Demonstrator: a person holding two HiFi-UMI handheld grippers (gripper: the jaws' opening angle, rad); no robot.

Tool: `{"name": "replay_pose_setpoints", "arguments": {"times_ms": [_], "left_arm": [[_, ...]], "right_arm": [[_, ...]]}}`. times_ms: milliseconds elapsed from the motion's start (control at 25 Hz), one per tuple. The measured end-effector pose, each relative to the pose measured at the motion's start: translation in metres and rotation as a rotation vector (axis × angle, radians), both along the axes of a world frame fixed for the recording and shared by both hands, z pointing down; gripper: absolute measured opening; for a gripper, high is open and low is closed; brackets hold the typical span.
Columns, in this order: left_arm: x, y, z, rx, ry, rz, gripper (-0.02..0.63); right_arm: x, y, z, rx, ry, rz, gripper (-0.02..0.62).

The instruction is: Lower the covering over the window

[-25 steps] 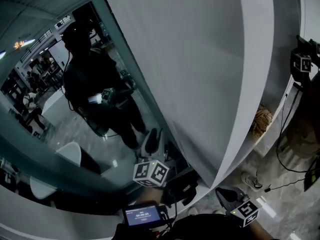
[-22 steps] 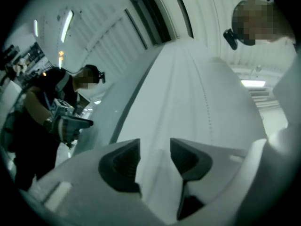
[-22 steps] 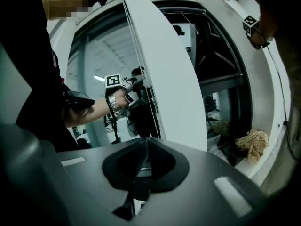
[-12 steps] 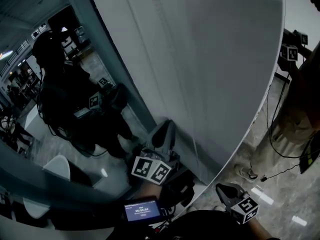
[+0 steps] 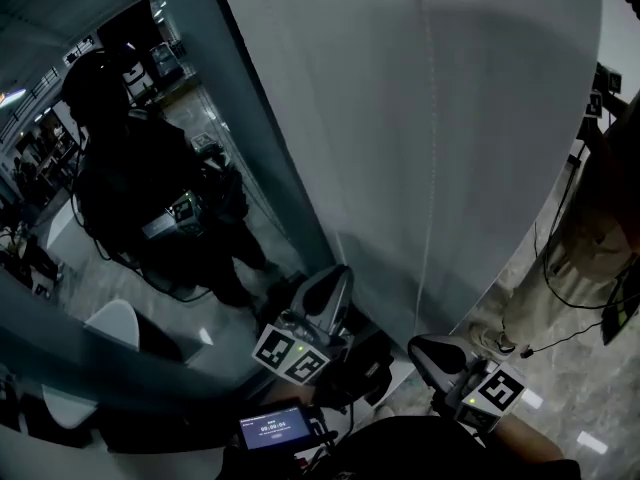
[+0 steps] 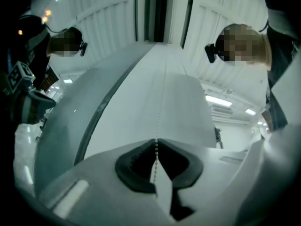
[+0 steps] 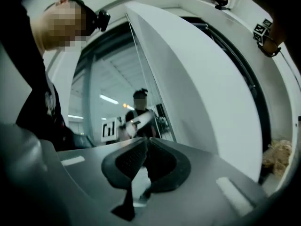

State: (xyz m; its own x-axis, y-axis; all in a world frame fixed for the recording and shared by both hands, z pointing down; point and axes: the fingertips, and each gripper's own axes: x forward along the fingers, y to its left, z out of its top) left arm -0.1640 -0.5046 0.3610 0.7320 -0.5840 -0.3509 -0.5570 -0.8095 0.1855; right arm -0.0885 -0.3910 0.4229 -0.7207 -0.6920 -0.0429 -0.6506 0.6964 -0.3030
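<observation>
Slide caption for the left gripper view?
Left gripper, jaws just closed, pinches the bead chain against the white blind.

Matt blind (image 5: 420, 118), glossy window glass (image 5: 90, 278), knobbly bead chain (image 6: 160, 112)

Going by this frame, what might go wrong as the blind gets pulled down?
1. The left gripper, whose jaws have just been closing, pinches the thin bead chain only at its tips; a pull might let it slip out.
2. The right gripper is shut, but whether it holds a strand is unclear; pulling the wrong strand would raise the blind.
</observation>
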Motion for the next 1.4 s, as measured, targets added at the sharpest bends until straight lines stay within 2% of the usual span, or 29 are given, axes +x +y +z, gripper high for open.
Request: {"name": "replay_pose_setpoints", "arguments": {"times_ms": [160, 240, 400, 480, 520, 560, 640, 760, 880, 1000, 1080, 1160, 1280, 1360, 1400], "left_arm": [[-0.018, 0.031, 0.005, -0.033, 0.041, 0.073, 0.015], [-0.019, 0.045, 0.004, -0.042, 0.044, 0.113, 0.015], [-0.018, 0.054, 0.006, -0.029, 0.027, 0.138, 0.017], [-0.020, 0.058, 0.012, -0.040, 0.028, 0.149, 0.017], [-0.020, 0.061, 0.014, -0.048, 0.028, 0.157, 0.017], [-0.020, 0.063, 0.016, -0.057, 0.029, 0.162, 0.017], [-0.021, 0.064, 0.019, -0.076, 0.035, 0.160, 0.017], [-0.021, 0.052, 0.030, -0.121, 0.041, 0.142, 0.018], [-0.028, 0.040, 0.059, -0.192, 0.048, 0.055, 0.020], [-0.051, 0.045, 0.095, -0.296, 0.076, -0.112, 0.026], [-0.065, 0.054, 0.110, -0.339, 0.073, -0.221, 0.025], [-0.078, 0.068, 0.116, -0.324, 0.024, -0.311, 0.029], [-0.100, 0.094, 0.128, -0.304, -0.079, -0.462, 0.127], [-0.112, 0.112, 0.136, -0.344, -0.100, -0.536, 0.141], [-0.111, 0.120, 0.134, -0.352, -0.091, -0.543, 0.138]], "right_arm": [[-0.047, -0.041, -0.113, 0.218, -0.075, 0.023, 0.054], [-0.061, -0.063, -0.163, 0.275, -0.125, 0.026, 0.101], [-0.077, -0.086, -0.245, 0.357, -0.198, -0.037, 0.115], [-0.085, -0.088, -0.271, 0.403, -0.188, -0.061, 0.110], [-0.091, -0.088, -0.280, 0.422, -0.163, -0.070, 0.051], [-0.096, -0.086, -0.285, 0.440, -0.131, -0.081, 0.020], [-0.100, -0.081, -0.290, 0.503, -0.091, -0.084, 0.017], [-0.083, -0.074, -0.293, 0.658, -0.055, -0.024, 0.012], [-0.085, -0.070, -0.275, 0.715, 0.030, -0.031, 0.012], [-0.093, -0.061, -0.227, 0.740, 0.227, -0.021, 0.012], [-0.093, -0.063, -0.177, 0.697, 0.378, -0.047, 0.012], [-0.094, -0.063, -0.121, 0.623, 0.477, -0.084, 0.012], [-0.085, -0.053, -0.068, 0.540, 0.471, -0.090, 0.012], [-0.075, -0.043, -0.053, 0.484, 0.434, -0.105, 0.012], [-0.071, -0.036, -0.046, 0.470, 0.433, -0.116, 0.012]]}}
